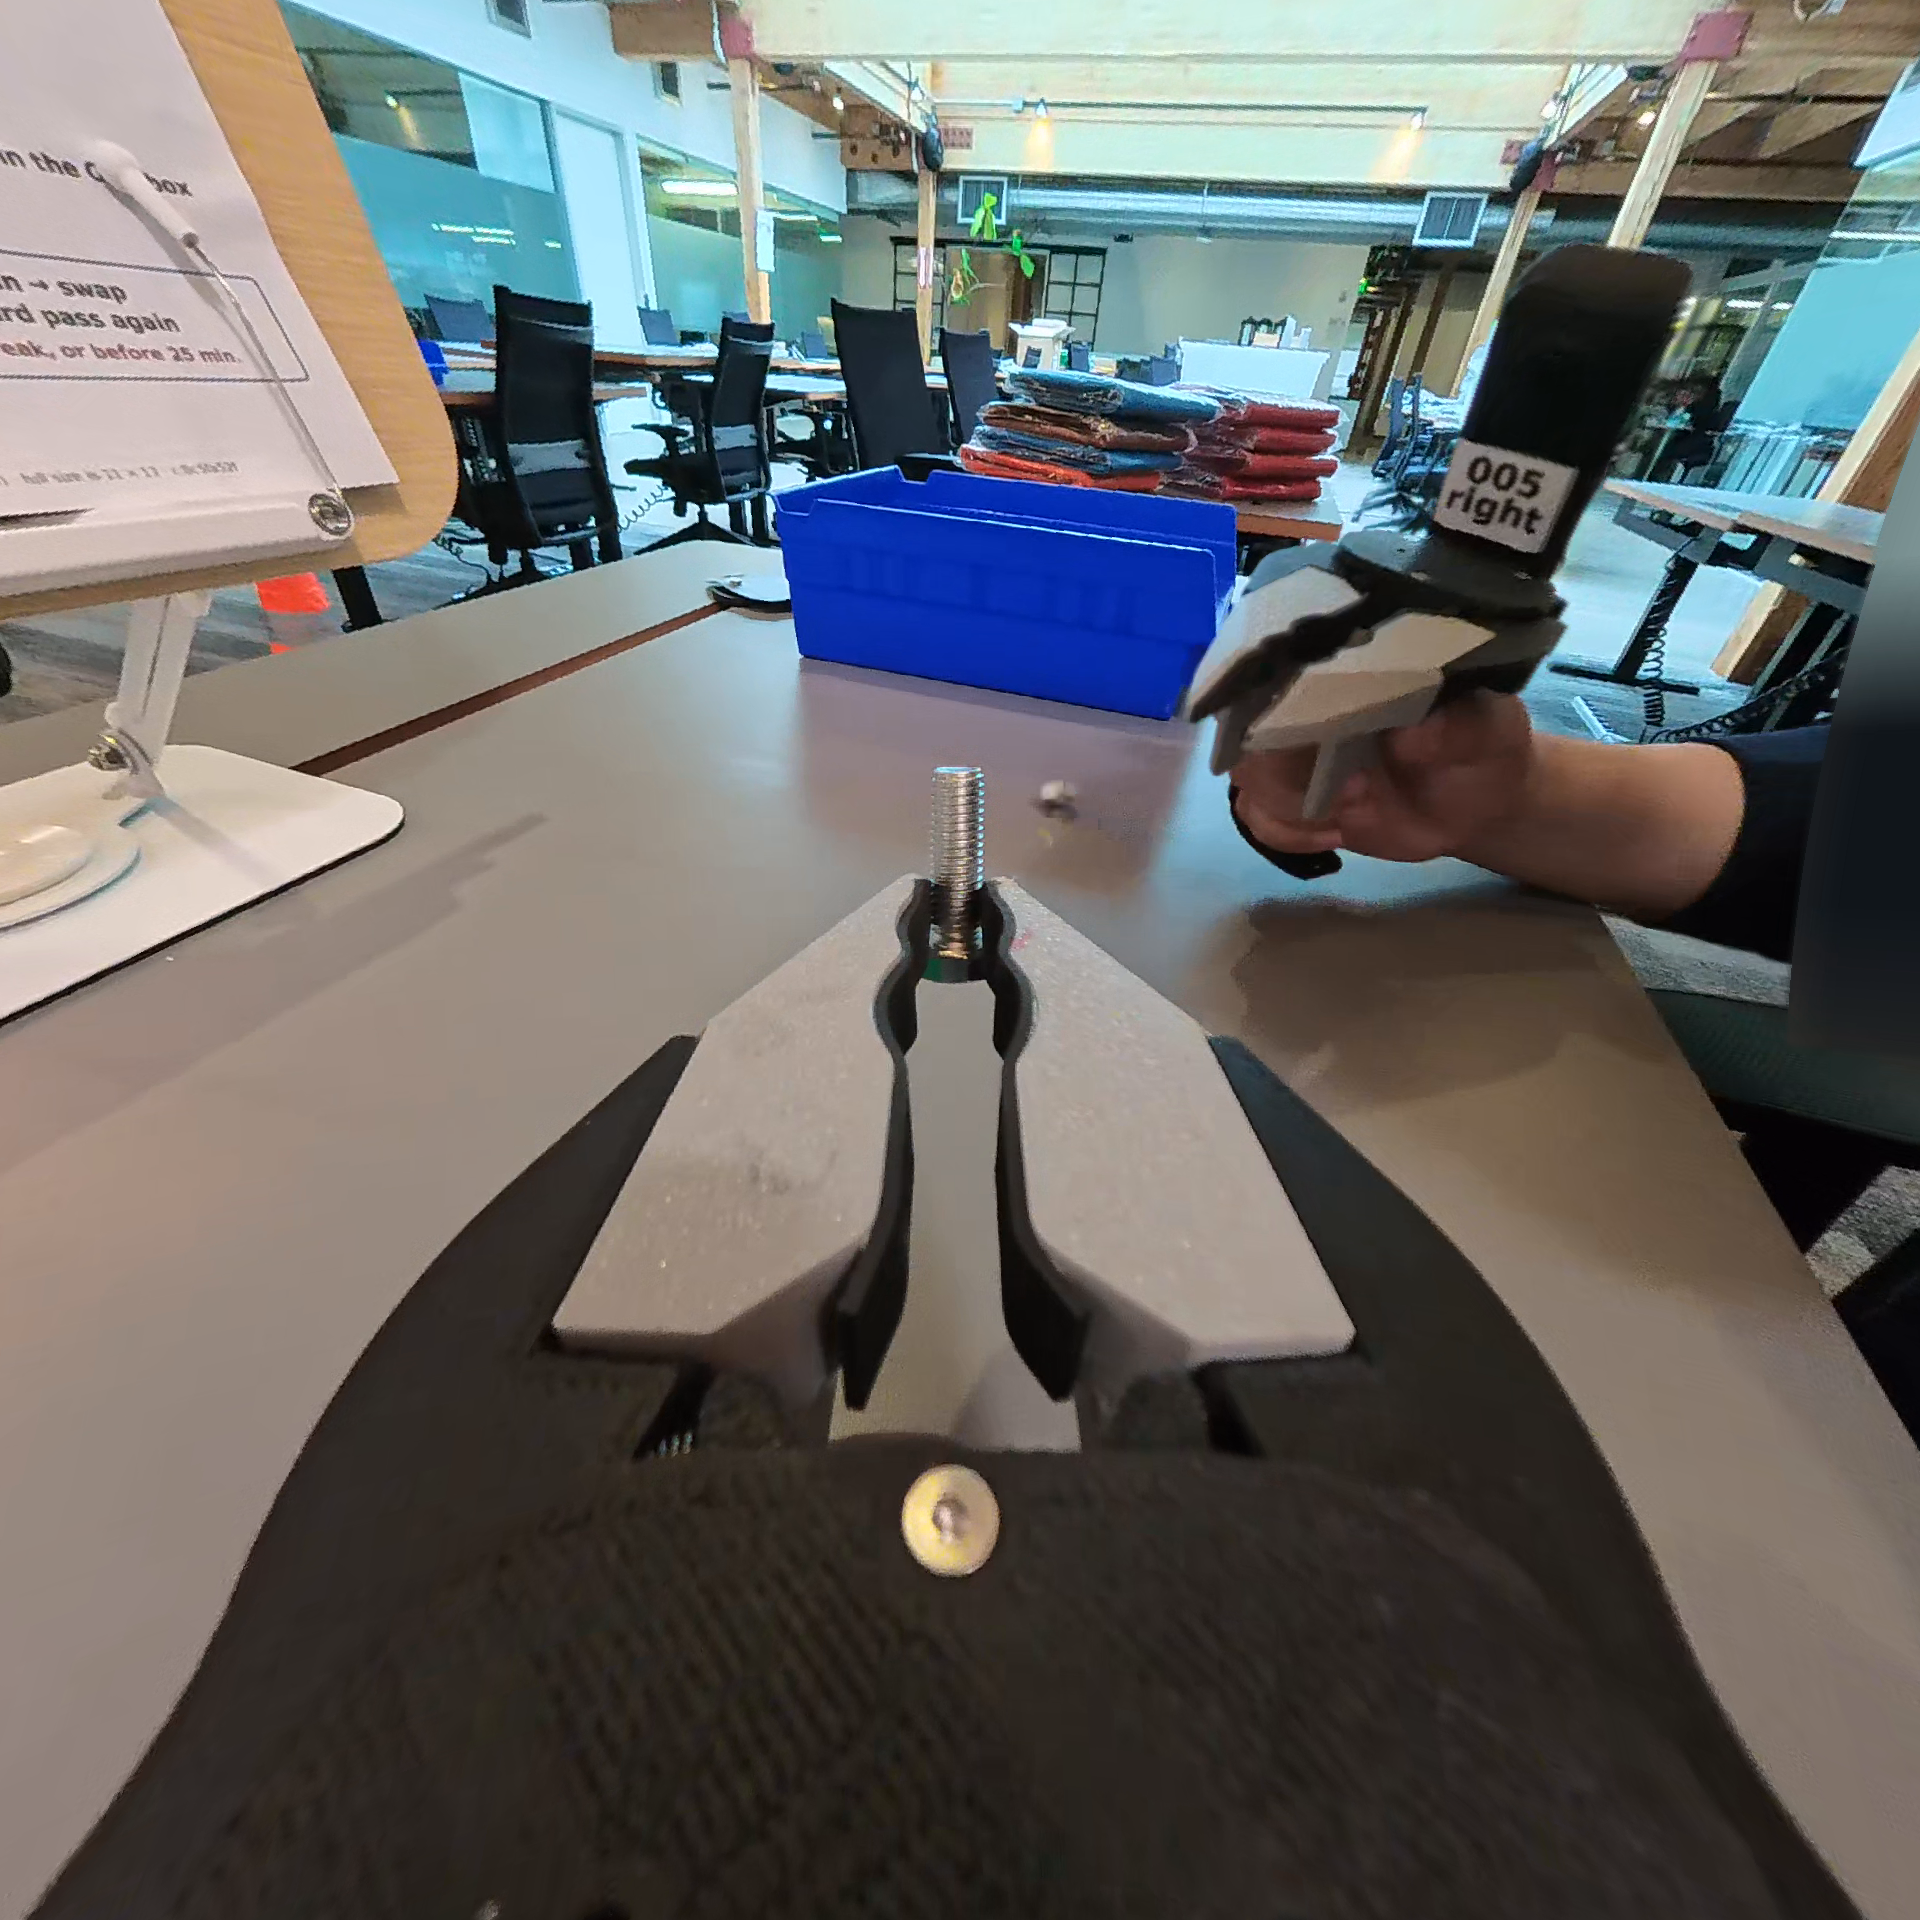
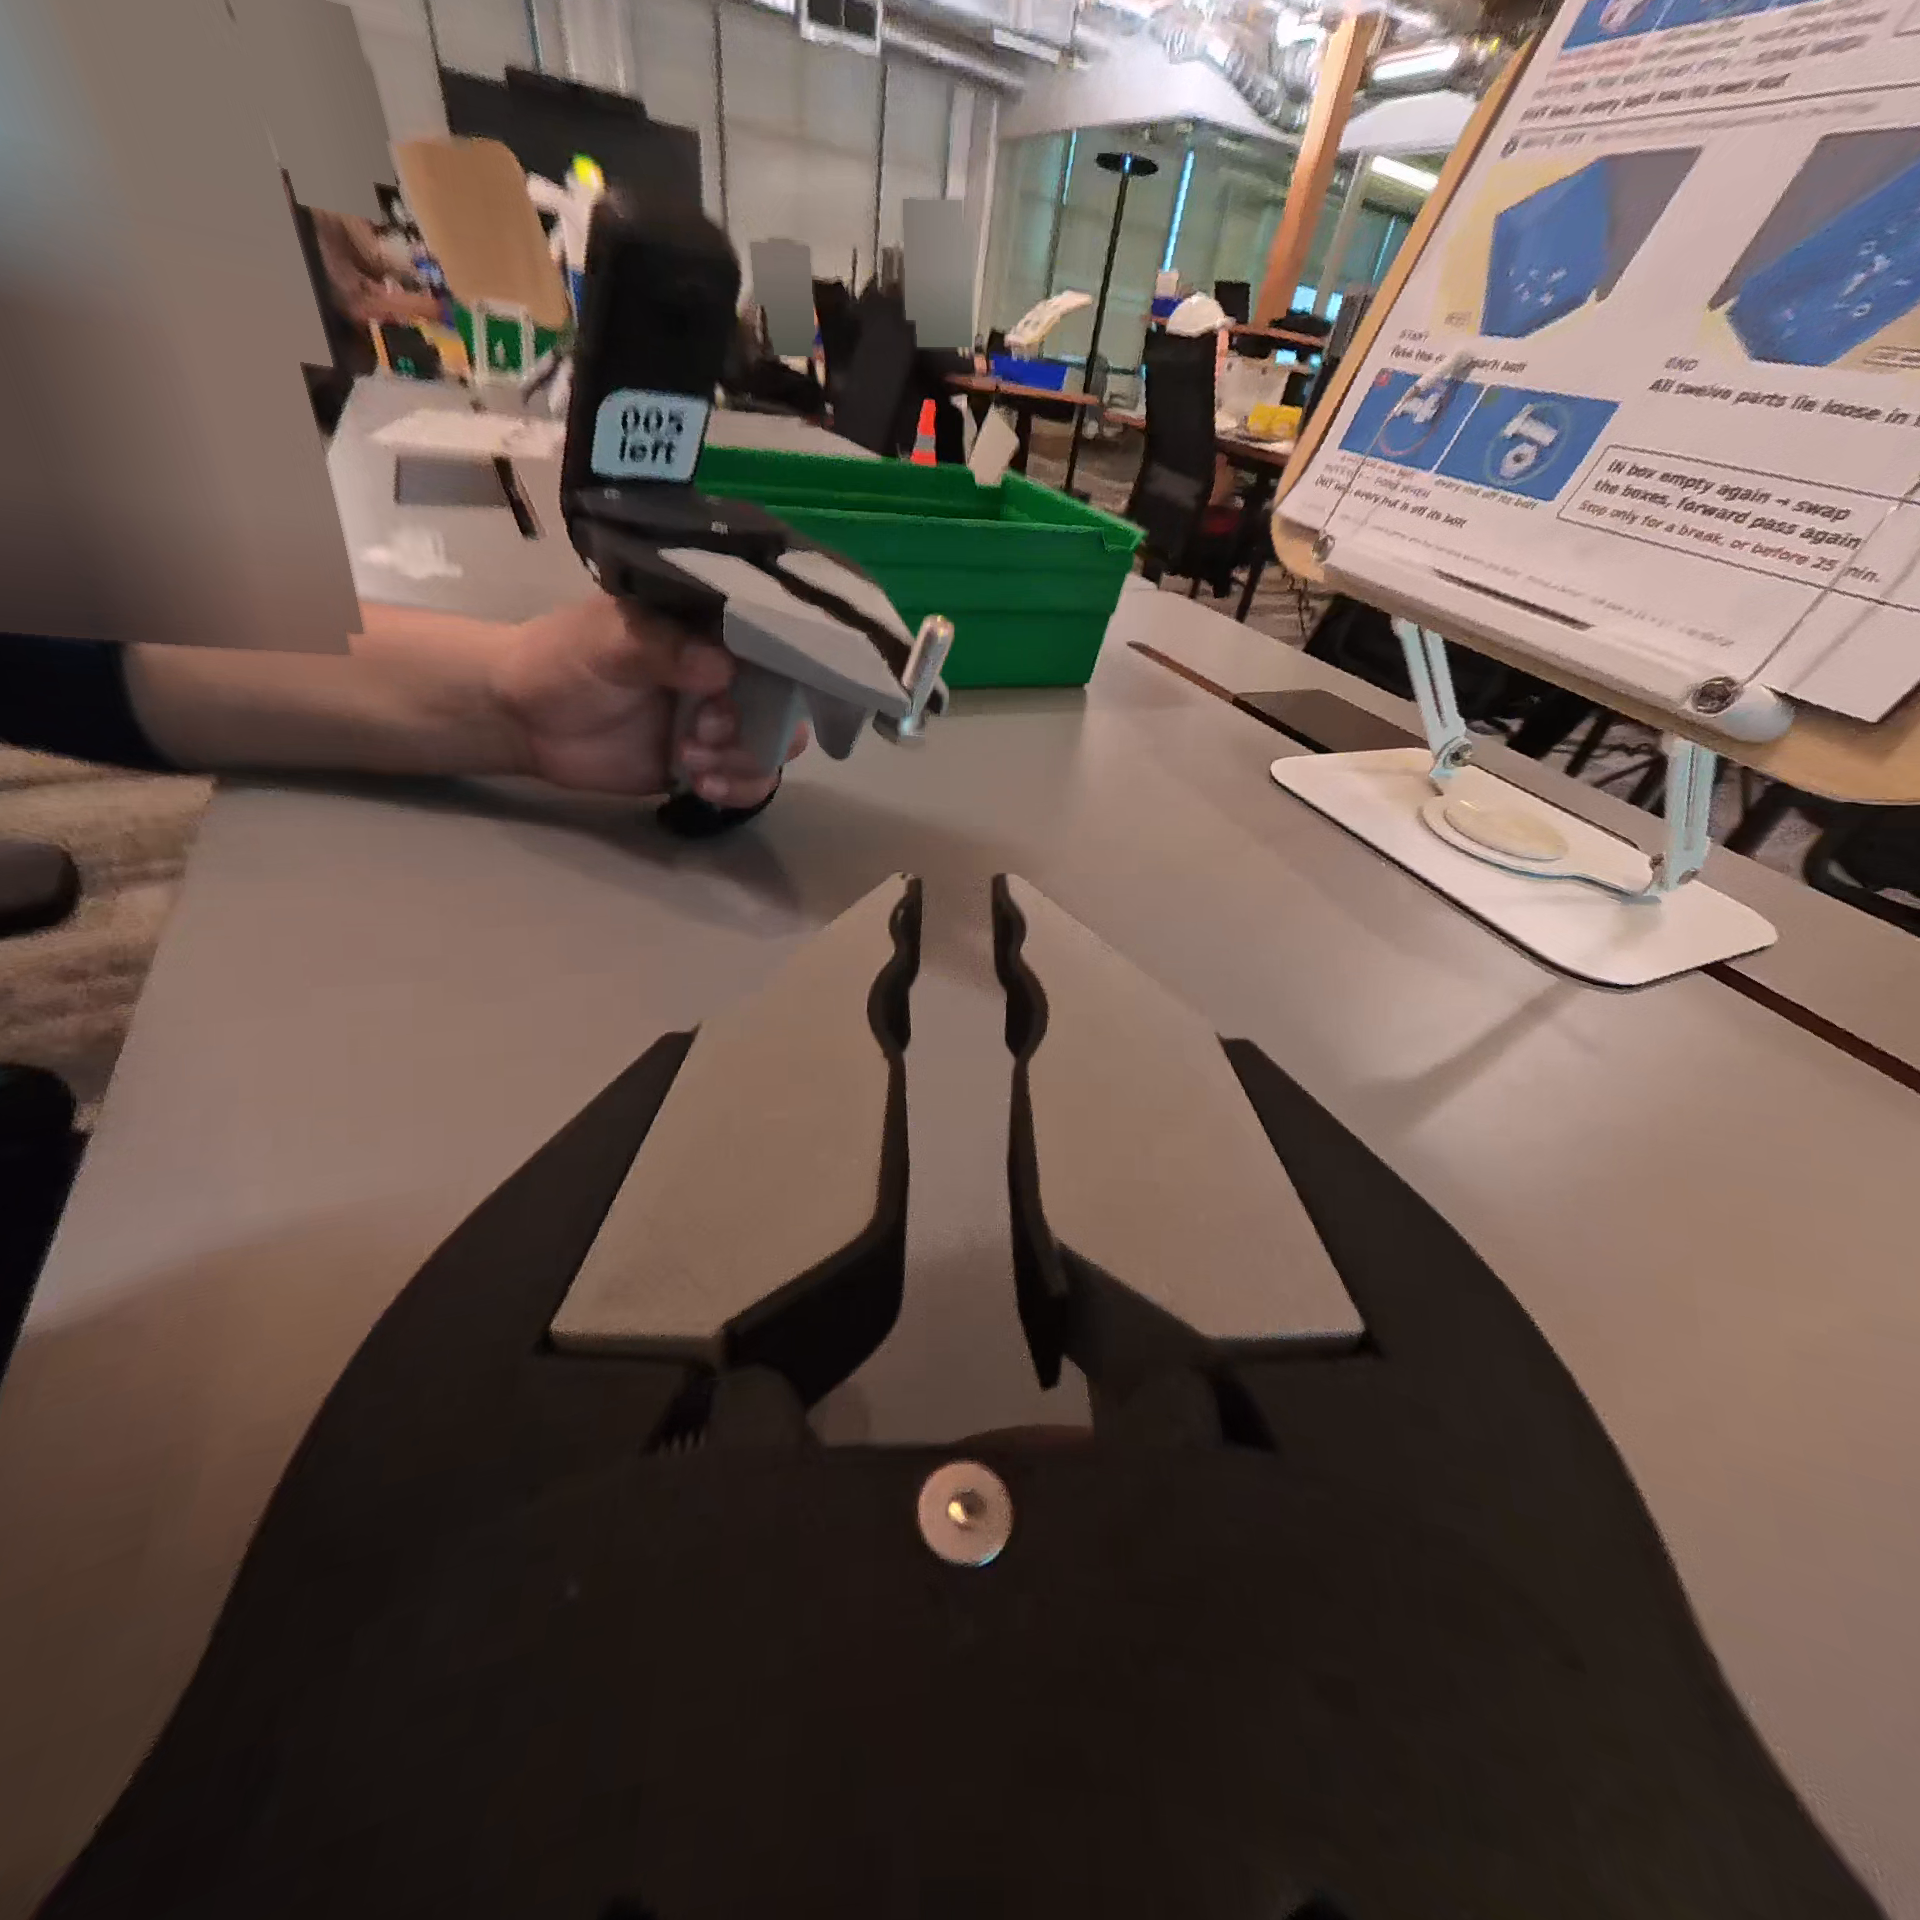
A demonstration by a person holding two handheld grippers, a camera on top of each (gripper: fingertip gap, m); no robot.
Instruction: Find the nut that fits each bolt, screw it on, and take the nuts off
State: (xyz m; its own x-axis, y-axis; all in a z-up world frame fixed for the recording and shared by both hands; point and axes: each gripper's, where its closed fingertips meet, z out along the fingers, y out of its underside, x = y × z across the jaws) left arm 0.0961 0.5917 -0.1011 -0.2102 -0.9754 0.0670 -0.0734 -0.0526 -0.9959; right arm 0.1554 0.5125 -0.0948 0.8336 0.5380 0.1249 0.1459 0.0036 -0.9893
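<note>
Left wrist view: my left tongs (image 1: 958, 914) are pinching the bolt (image 1: 957, 831) low on its shank, so the bare threaded end sticks up where a nut can go on, I reckon. A small nut (image 1: 1055, 798) lies loose on the grey table (image 1: 623, 831), just right of the bolt. My right tongs (image 2: 956, 894) stand slightly spread, nothing between them. Plenty of open tabletop; the blue bin (image 1: 997, 613) sits behind, the table edge off right.
</note>
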